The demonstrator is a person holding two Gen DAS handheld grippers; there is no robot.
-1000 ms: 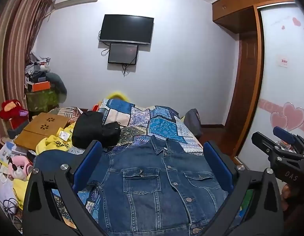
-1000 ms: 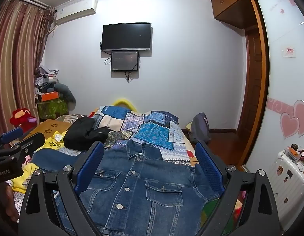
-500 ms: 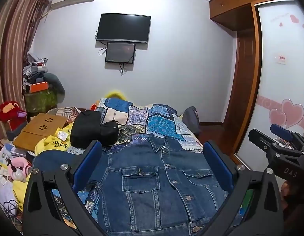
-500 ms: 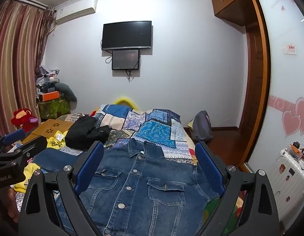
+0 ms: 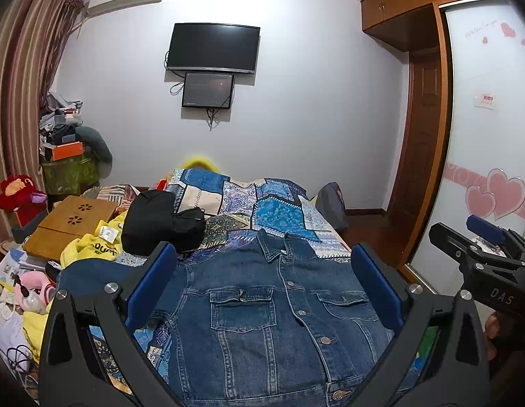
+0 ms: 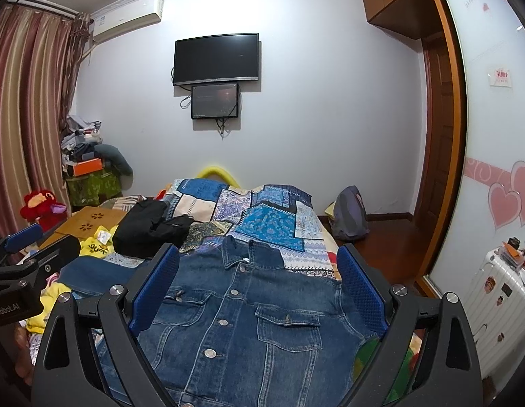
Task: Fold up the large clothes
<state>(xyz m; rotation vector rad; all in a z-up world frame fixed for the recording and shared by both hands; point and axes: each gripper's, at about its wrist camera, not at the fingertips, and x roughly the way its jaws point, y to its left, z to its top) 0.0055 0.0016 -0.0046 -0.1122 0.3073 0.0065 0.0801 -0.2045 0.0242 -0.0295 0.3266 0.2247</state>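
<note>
Denim jacket flat, buttoned, on patchwork bedspread; both jaws apart above.

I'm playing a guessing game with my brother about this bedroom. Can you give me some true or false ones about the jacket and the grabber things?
1. The denim jacket lies flat on the bed, front side up with its buttons showing. True.
2. The left gripper is clamped on the jacket's collar. False: its fingers are spread wide and hold nothing.
3. A black bag sits on the patchwork quilt beyond the jacket. True.
4. The right gripper is shut. False: its fingers are wide apart, with the jacket seen between them.
5. The TV on the wall shows a cartoon. False: its screen is dark.
</note>
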